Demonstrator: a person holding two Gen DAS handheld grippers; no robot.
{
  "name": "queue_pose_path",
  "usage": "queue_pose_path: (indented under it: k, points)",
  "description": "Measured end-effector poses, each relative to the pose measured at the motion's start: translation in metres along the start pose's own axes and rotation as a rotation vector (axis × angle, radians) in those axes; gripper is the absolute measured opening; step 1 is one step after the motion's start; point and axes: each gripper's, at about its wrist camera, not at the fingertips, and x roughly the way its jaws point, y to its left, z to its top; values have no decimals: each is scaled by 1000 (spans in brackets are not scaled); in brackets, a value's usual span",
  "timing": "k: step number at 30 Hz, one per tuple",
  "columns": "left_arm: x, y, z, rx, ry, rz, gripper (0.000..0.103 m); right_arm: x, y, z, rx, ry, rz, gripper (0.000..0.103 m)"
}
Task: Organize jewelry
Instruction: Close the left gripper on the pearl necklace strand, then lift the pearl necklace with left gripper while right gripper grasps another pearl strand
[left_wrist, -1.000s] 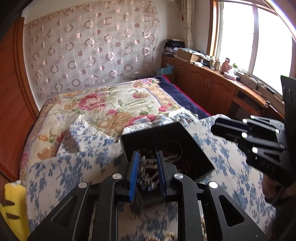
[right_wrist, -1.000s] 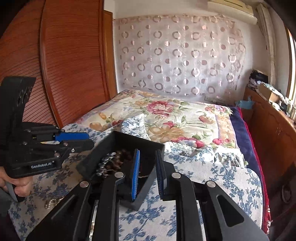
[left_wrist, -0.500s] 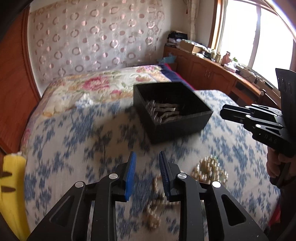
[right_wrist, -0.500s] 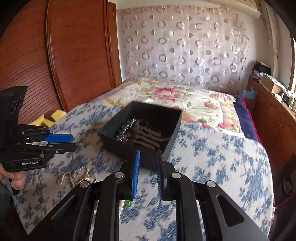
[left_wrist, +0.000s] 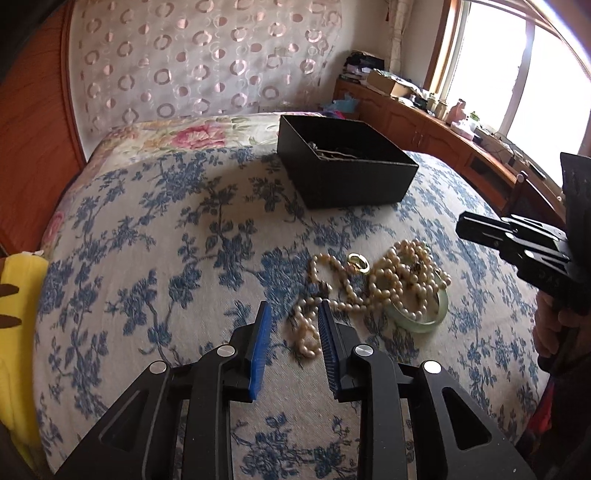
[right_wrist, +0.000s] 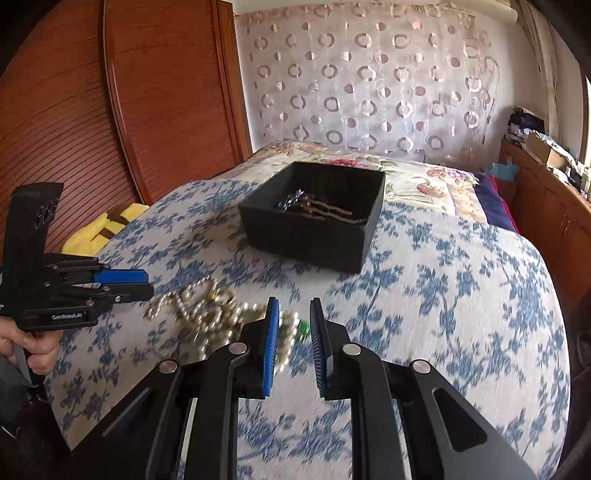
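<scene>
A black open box (left_wrist: 347, 166) holding a few hairpins (right_wrist: 317, 210) stands on the blue-flowered cloth. Nearer lies a heap of pearl necklaces (left_wrist: 384, 284) with a gold ring (left_wrist: 358, 263) and a pale green bangle (left_wrist: 424, 315). My left gripper (left_wrist: 293, 314) is open and empty, just above the near end of a pearl strand. My right gripper (right_wrist: 293, 314) is open and empty, over the right edge of the pearl heap (right_wrist: 210, 310), beside a small green bead (right_wrist: 303, 328). Each gripper shows in the other's view, the right (left_wrist: 465, 227) and the left (right_wrist: 142, 282).
The flowered bedspread (left_wrist: 184, 136) lies behind the cloth, with a wooden headboard (right_wrist: 74, 122) on the left. A yellow cushion (left_wrist: 18, 325) sits at the left edge. A wooden cabinet with clutter (left_wrist: 424, 122) runs under the window on the right.
Both grippers have drawn back from the black box and come down toward the pearl heap. The left gripper has let go of the hairpins, which now lie in the box; both jaws have widened.
</scene>
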Motion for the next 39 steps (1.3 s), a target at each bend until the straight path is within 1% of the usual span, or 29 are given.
queue_pose_path:
  k: [7, 12, 16, 22, 23, 24, 25, 28, 33, 36, 39]
  points:
    - [4, -13, -10, 4, 31, 38, 24, -15, 7, -22, -3, -11, 11, 19]
    - [3, -15, -13, 5, 37, 59, 24, -22, 11, -34, -2, -12, 27, 19]
    - [9, -18, -12, 13, 50, 68, 24, -24, 14, -38, -4, -8, 33, 19]
    - [19, -22, -2, 34, 55, 100, 24, -29, 15, -43, 0, -17, 45, 19]
    - [20, -24, -2, 42, 55, 112, 22, -29, 15, -43, 0, -17, 47, 19]
    - [20, -25, -2, 47, 55, 117, 11, -30, 15, -44, -1, -17, 49, 19]
    - [19, -25, -3, 49, 55, 113, 5, -31, 15, -45, -1, -16, 50, 19]
    - [12, -24, -5, 37, 36, 101, 4, -31, 15, -46, 2, -15, 51, 19]
    - [-14, -19, -5, 2, -28, 74, 4, -27, 16, -44, -4, -6, 50, 19]
    - [-30, -18, -5, -5, -68, 62, 4, -24, 18, -39, -14, -2, 44, 19]
    - [-42, -17, -7, -9, -89, 49, 4, -20, 17, -33, -21, 9, 39, 19]
